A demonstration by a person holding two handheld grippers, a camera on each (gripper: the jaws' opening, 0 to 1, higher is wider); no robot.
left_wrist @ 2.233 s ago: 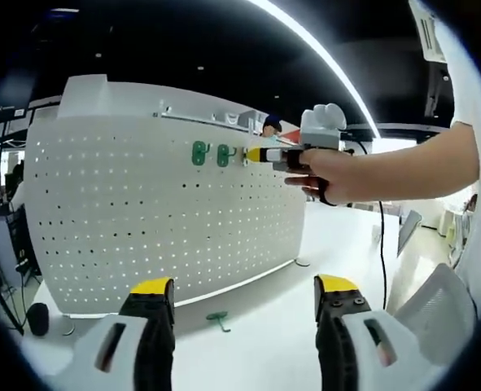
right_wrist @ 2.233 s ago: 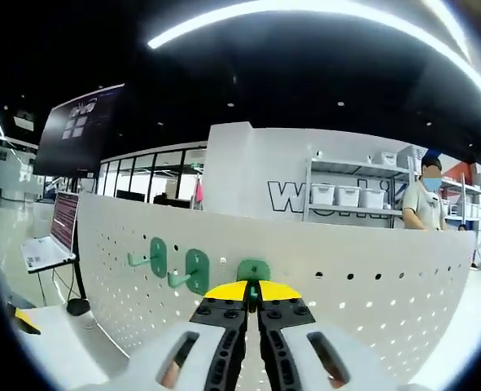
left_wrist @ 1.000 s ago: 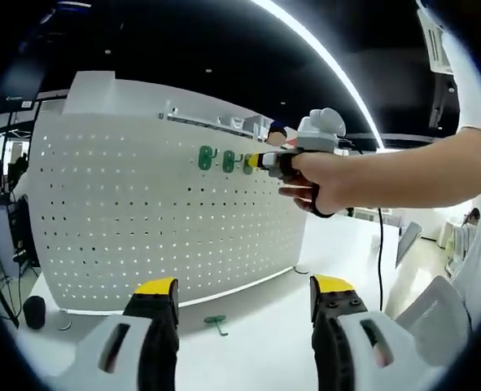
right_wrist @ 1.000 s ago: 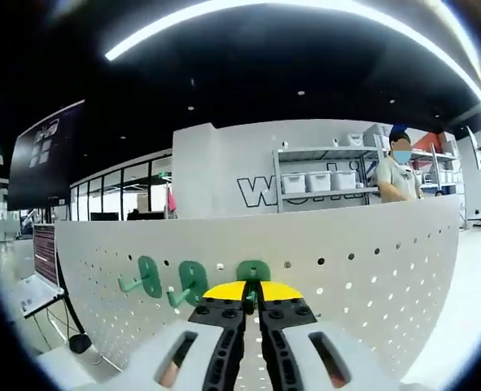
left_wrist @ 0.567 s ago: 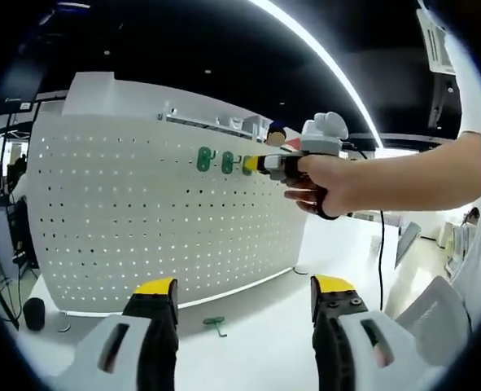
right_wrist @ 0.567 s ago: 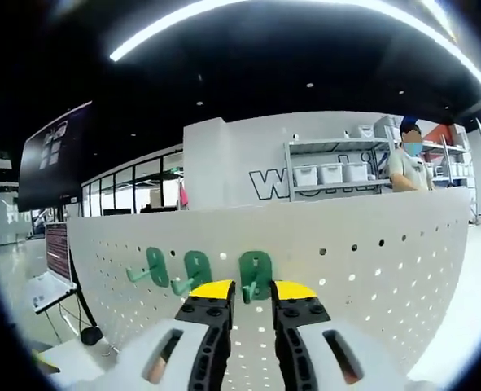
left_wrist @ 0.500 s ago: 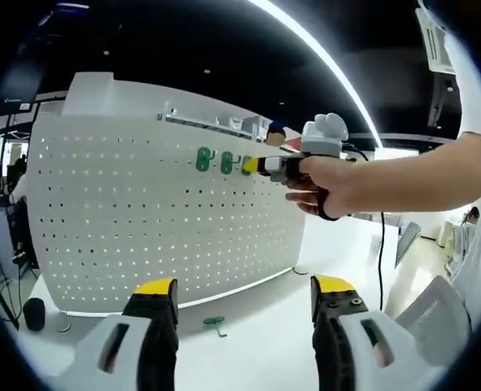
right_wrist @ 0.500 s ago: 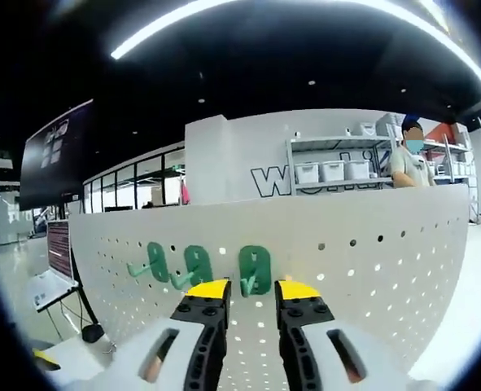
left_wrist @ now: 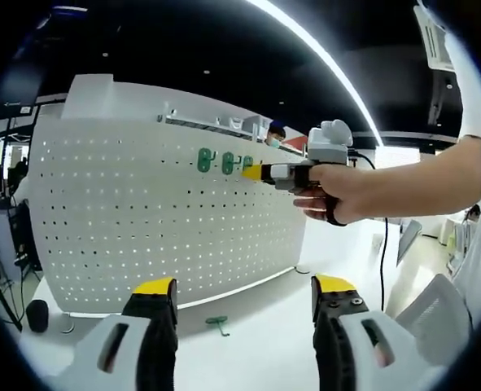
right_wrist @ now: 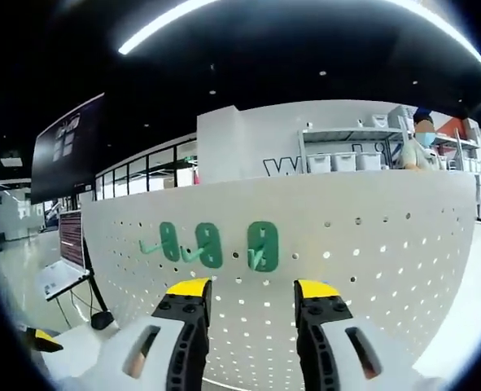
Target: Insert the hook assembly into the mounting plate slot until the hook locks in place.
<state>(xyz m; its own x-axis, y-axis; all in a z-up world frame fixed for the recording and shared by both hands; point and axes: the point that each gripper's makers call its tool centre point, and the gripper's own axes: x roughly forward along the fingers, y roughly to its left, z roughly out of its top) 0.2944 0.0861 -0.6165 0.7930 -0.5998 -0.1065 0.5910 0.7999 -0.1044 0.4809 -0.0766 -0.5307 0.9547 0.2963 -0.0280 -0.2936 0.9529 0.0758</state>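
I see my right claw (right_wrist: 252, 297) spread open and empty, just short of the white pegboard mounting plate (right_wrist: 370, 269), on which three green hooks (right_wrist: 262, 245) sit side by side in one row. My left claw (left_wrist: 242, 303) is likewise open and empty, low over the white surface (left_wrist: 264, 350), where a fourth green hook (left_wrist: 217, 323) lies near the plate's foot.

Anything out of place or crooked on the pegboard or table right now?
One green hook lies loose on the white table below the pegboard, while three green hooks sit mounted in a row, none visibly crooked. Nothing else stands out.
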